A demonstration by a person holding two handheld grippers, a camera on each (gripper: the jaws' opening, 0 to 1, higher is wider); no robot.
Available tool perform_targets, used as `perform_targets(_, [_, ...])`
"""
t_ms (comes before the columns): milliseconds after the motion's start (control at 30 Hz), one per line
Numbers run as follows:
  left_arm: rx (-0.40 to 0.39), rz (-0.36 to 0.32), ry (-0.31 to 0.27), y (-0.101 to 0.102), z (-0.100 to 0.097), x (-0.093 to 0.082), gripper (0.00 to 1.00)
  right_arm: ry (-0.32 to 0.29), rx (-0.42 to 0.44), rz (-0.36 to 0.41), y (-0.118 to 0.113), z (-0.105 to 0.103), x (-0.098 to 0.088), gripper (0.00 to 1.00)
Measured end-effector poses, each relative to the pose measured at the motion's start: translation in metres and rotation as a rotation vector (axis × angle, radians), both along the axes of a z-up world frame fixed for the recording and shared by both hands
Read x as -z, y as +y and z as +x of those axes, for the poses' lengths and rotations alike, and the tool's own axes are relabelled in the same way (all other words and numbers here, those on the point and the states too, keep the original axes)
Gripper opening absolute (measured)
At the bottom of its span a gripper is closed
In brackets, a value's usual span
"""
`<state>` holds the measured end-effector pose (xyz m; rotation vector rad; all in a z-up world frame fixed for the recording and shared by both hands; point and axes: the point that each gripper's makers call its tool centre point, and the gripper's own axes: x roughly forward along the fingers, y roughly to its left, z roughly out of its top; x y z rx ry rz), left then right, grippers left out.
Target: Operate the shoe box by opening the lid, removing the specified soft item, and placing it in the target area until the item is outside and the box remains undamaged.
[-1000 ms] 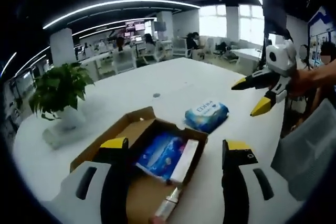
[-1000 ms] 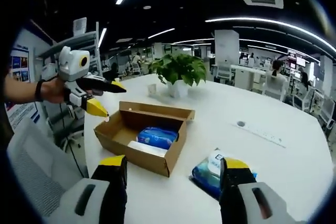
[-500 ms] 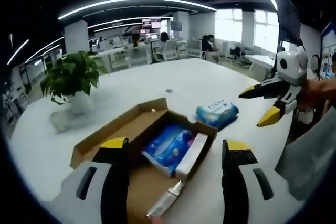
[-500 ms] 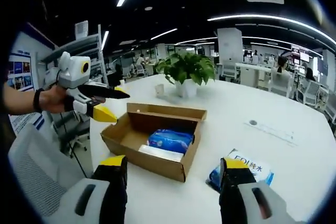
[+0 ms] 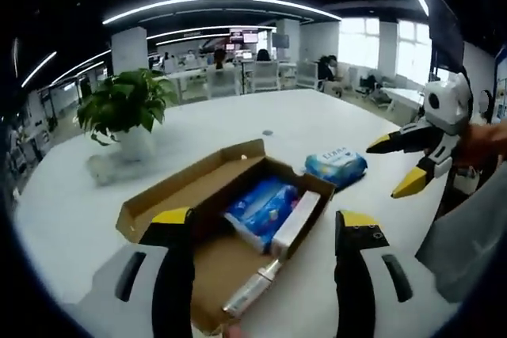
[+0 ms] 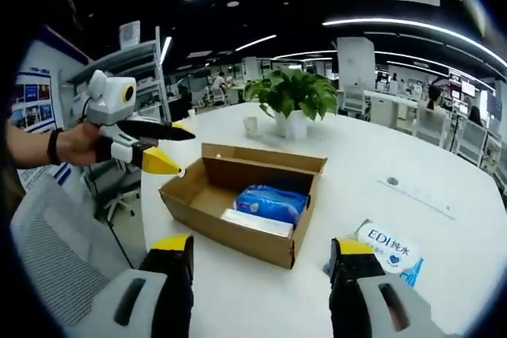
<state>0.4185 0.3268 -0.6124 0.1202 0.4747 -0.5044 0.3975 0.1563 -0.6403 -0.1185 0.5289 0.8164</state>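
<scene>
Outside the open shoe box (image 6: 242, 215), the wipes pack (image 6: 386, 252) lies beside the right gripper (image 6: 261, 252); both grippers gape empty.

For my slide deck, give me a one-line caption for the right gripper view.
Open shoe box holding a blue soft pack, between two open grippers.
</scene>
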Motion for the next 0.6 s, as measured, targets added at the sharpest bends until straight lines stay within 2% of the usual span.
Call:
perform_targets(300, [-0.038,-0.027,-0.001,0.005,-0.003,-0.001,0.71,0.009,-0.027,-0.023,0.013,0.001,0.005,0.66])
perform_targets(600, [-0.060,-0.042,-0.007,0.007,-0.005,-0.001,0.71,0.006,-0.080,-0.066,0.025,0.016,0.006,0.65])
